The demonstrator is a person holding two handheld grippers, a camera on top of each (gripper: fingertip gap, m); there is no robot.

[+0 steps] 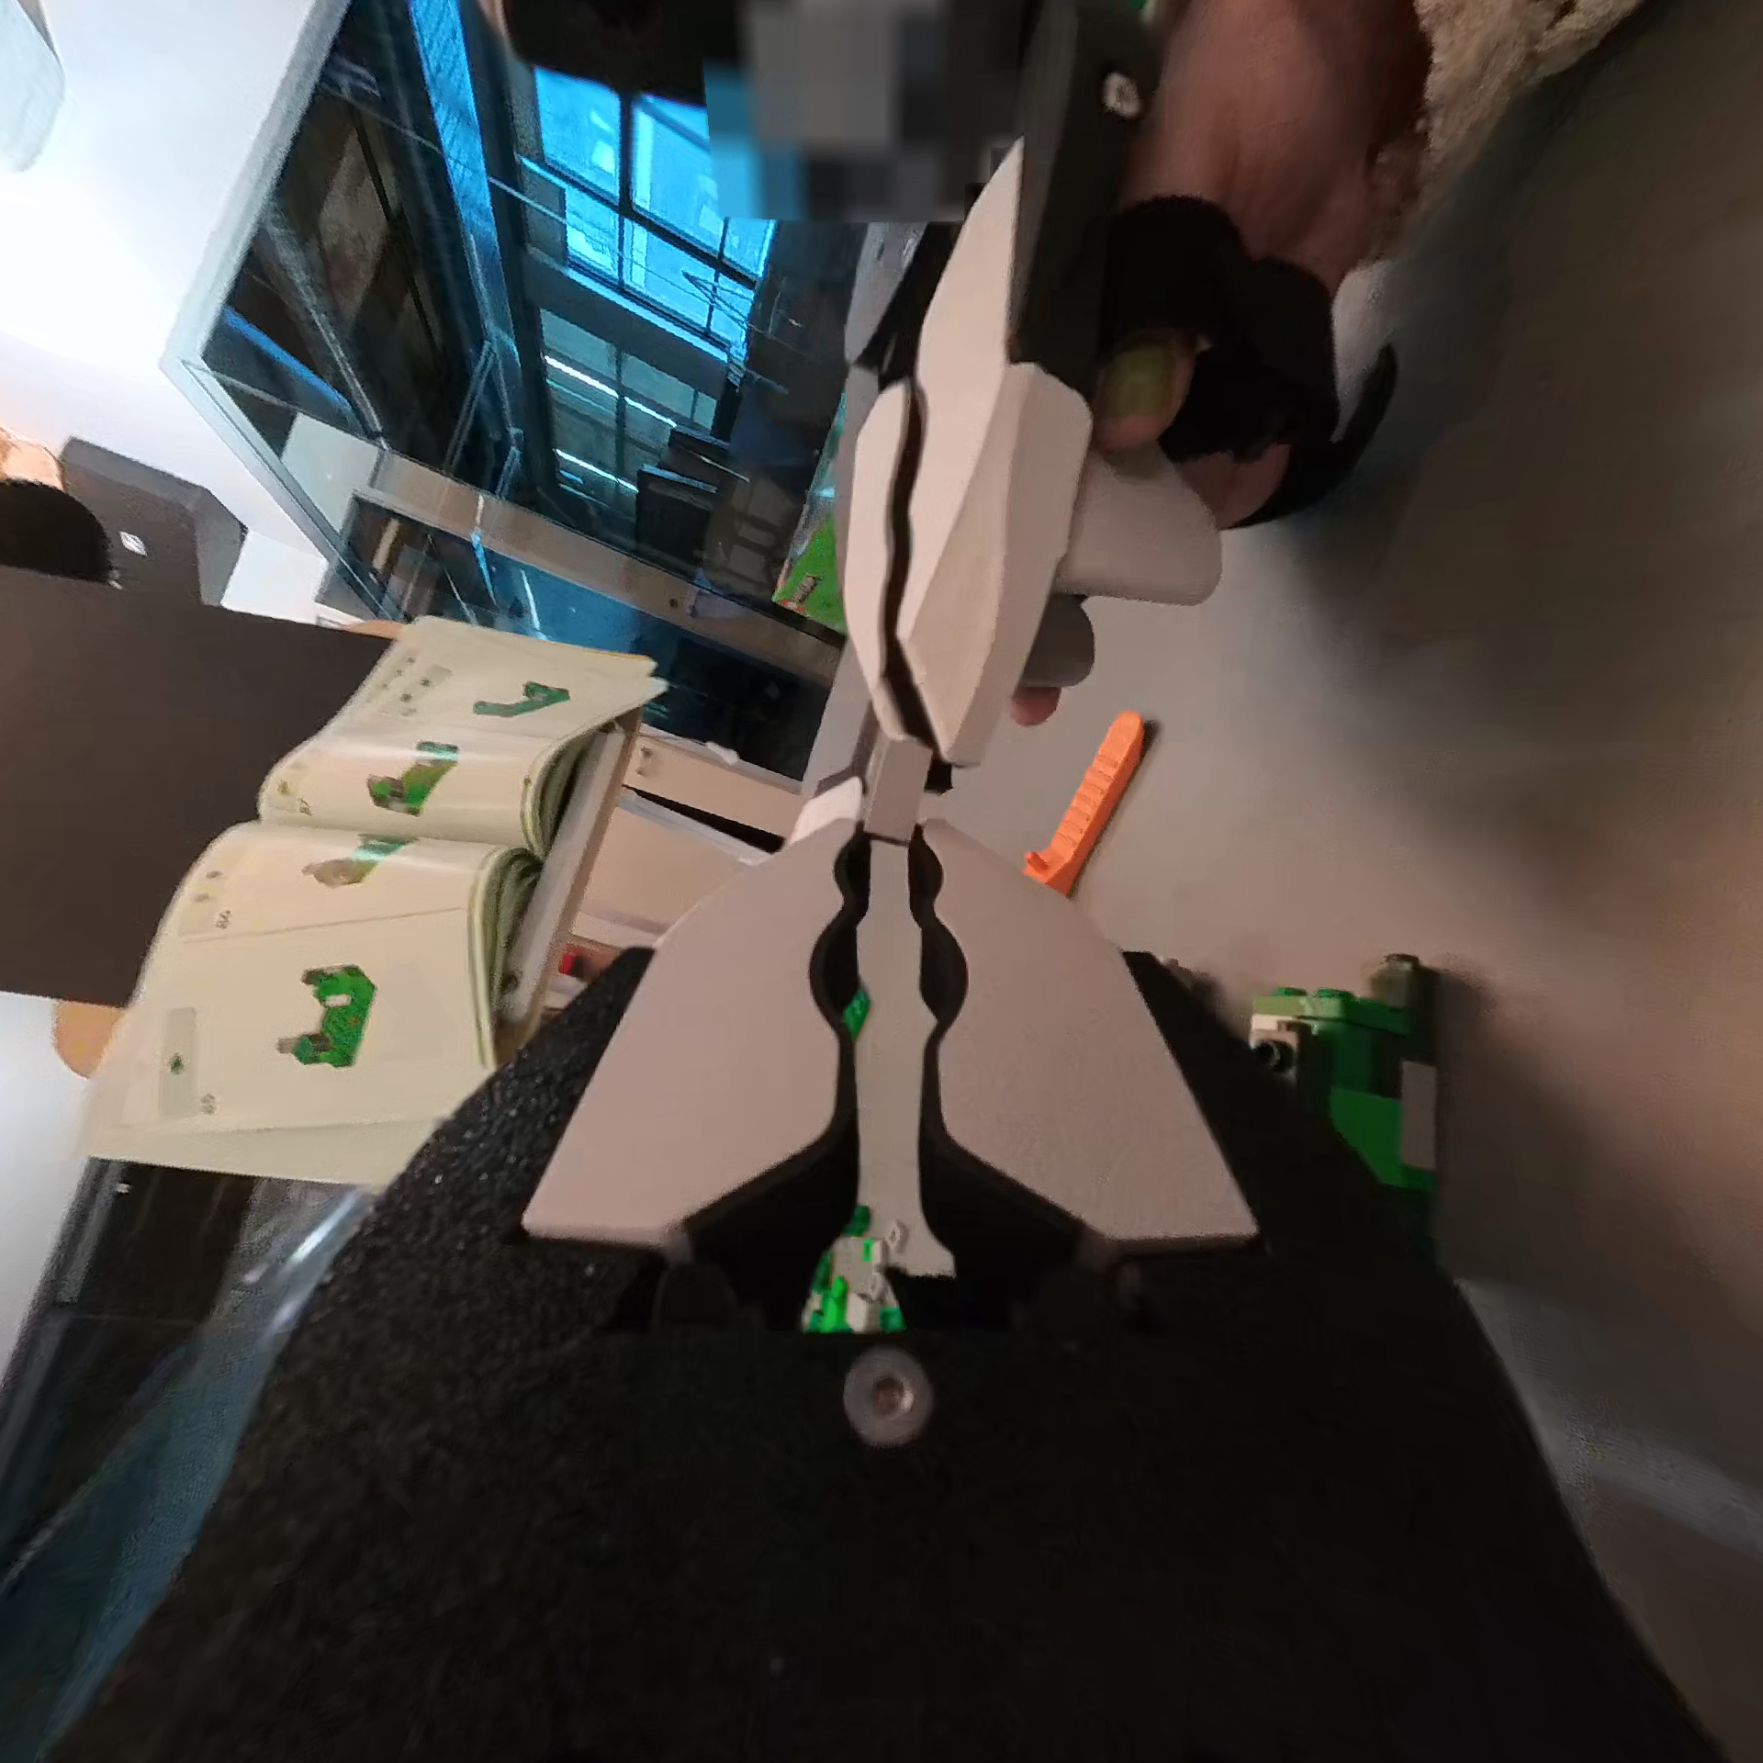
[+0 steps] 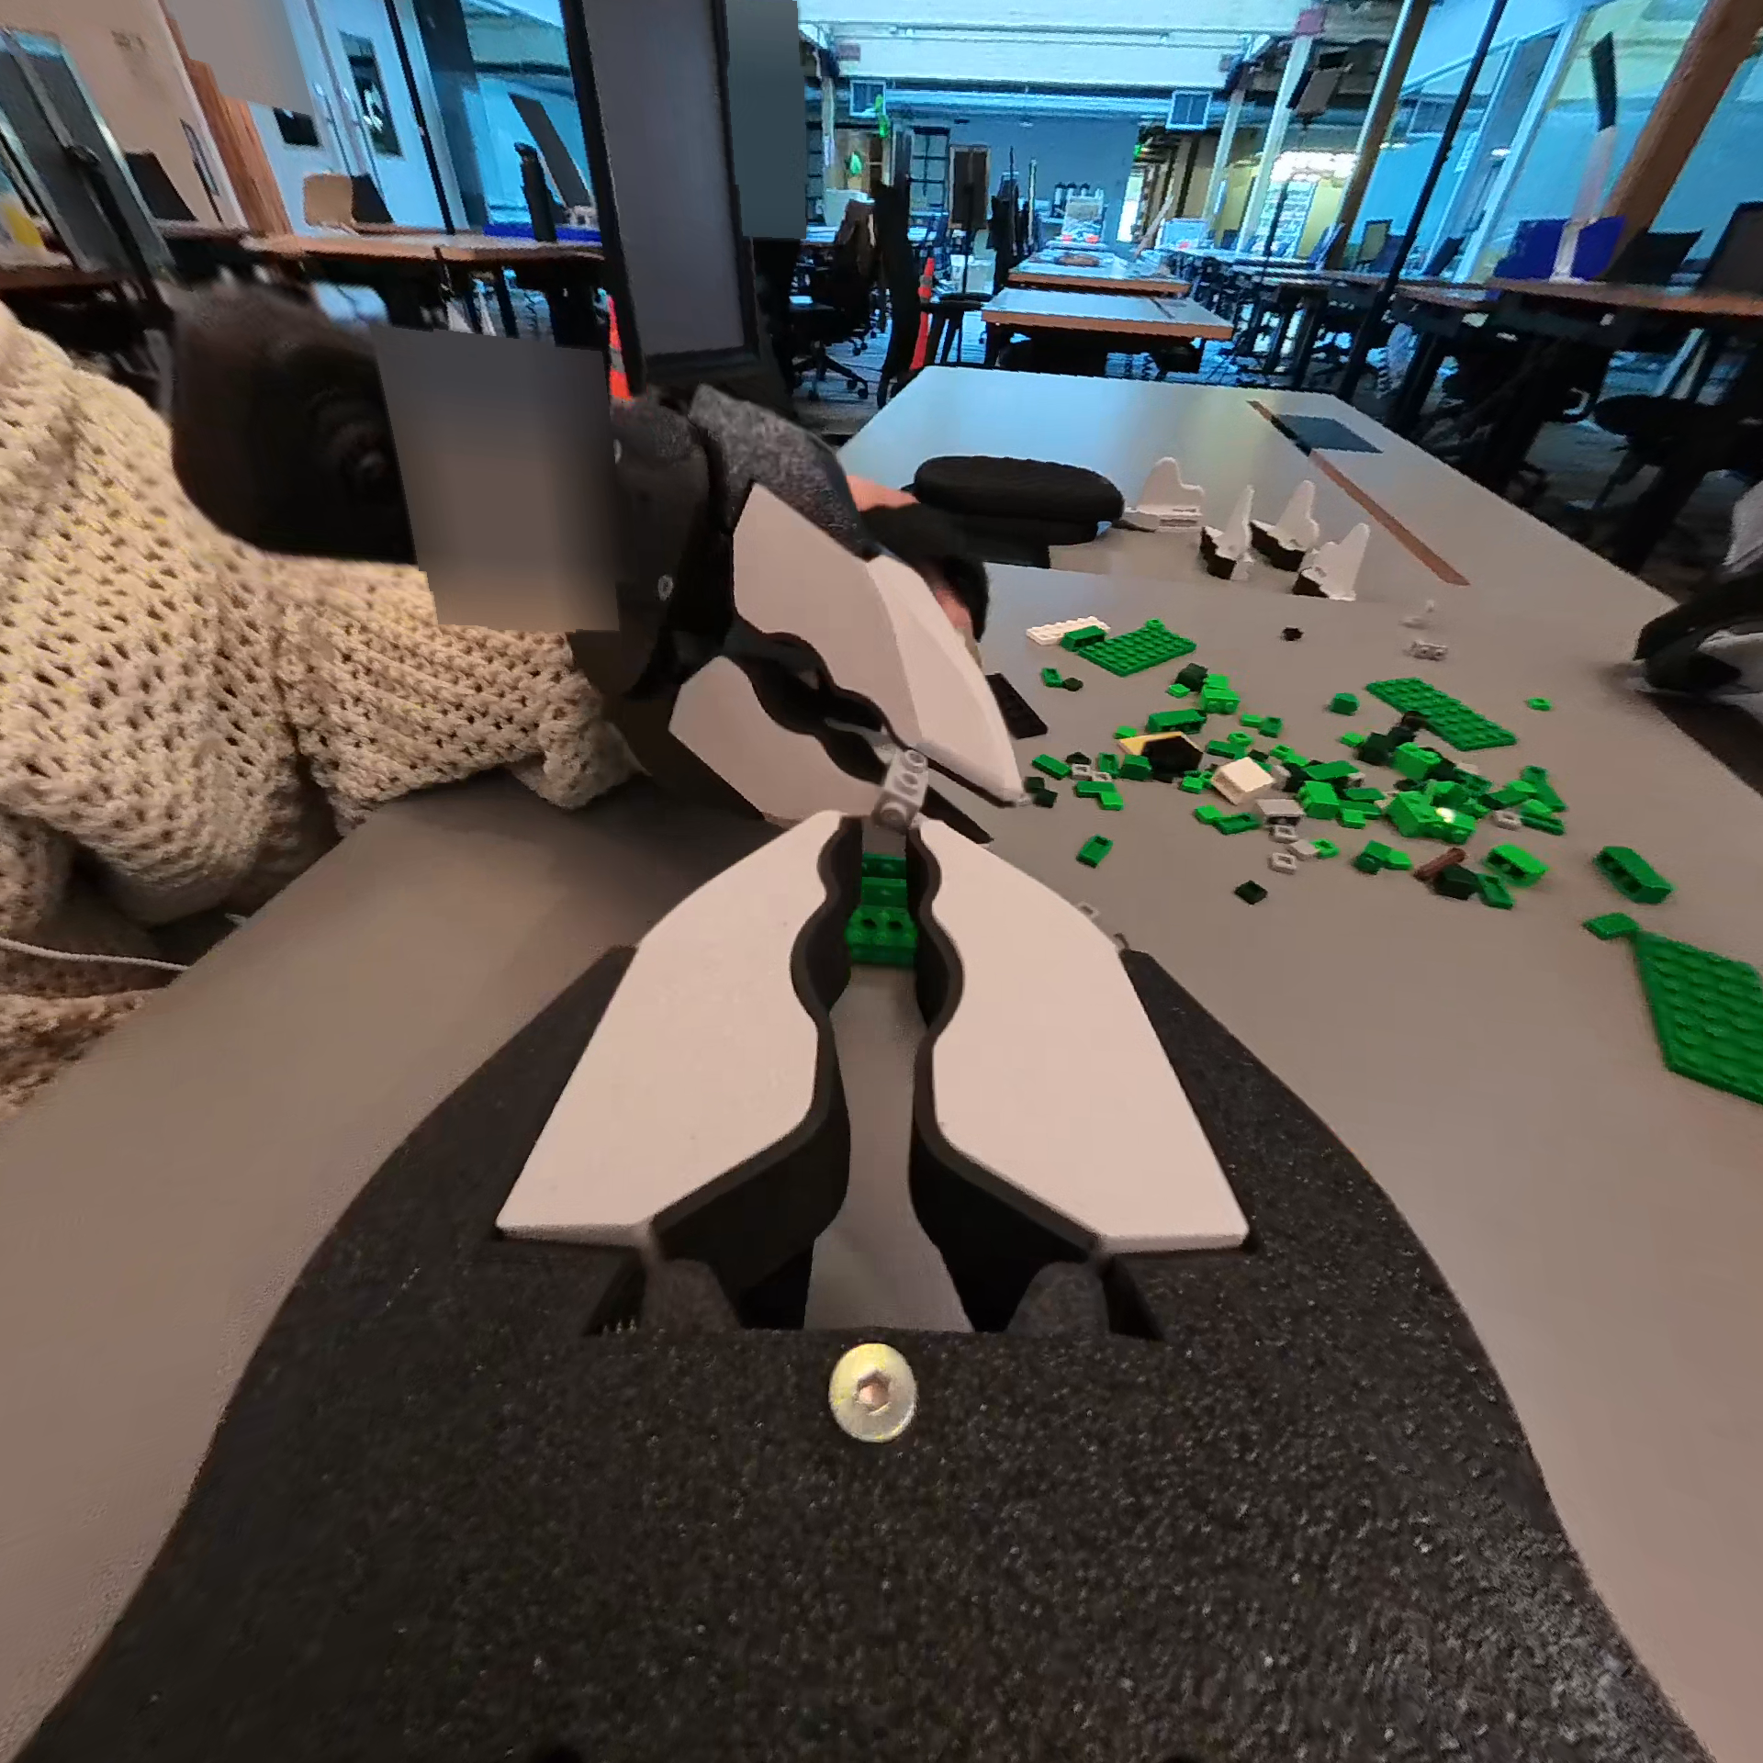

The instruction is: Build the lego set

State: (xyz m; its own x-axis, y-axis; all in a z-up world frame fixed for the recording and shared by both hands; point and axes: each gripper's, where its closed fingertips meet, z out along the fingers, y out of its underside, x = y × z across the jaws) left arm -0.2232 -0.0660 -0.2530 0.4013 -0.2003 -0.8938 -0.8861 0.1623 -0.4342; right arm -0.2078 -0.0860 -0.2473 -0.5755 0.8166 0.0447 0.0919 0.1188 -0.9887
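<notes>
- The left tool (image 1: 892, 835) has its fingers nearly together, pinching one end of a small grey piece (image 1: 897, 797) at the tips.
- The right tool (image 2: 892, 825) is likewise almost closed, its tips gripping the same grey piece (image 2: 902, 787) from the other end; the two tools meet nose to nose above the table (image 2: 1240, 1002).
- The step in hand looks like passing or re-gripping the piece, or pressing two small parts together; which one, I cannot tell.
- To do it well, I judge, one tool should keep firm pressure while the other lets go slowly, both held in line so the piece does not twist or flick away.
- Below the tips, seen between the right fingers, sits a green block build (image 2: 882, 921) on the table, likely where the piece belongs.
- An orange brick separator (image 1: 1092, 801) lies flat beyond the left tips.
- Farther right, loose green bricks (image 2: 1336, 792) are scattered, with a green plate (image 2: 1698, 1011) near the edge.
- The open instruction booklet (image 1: 353, 897) stands propped beyond.
</notes>
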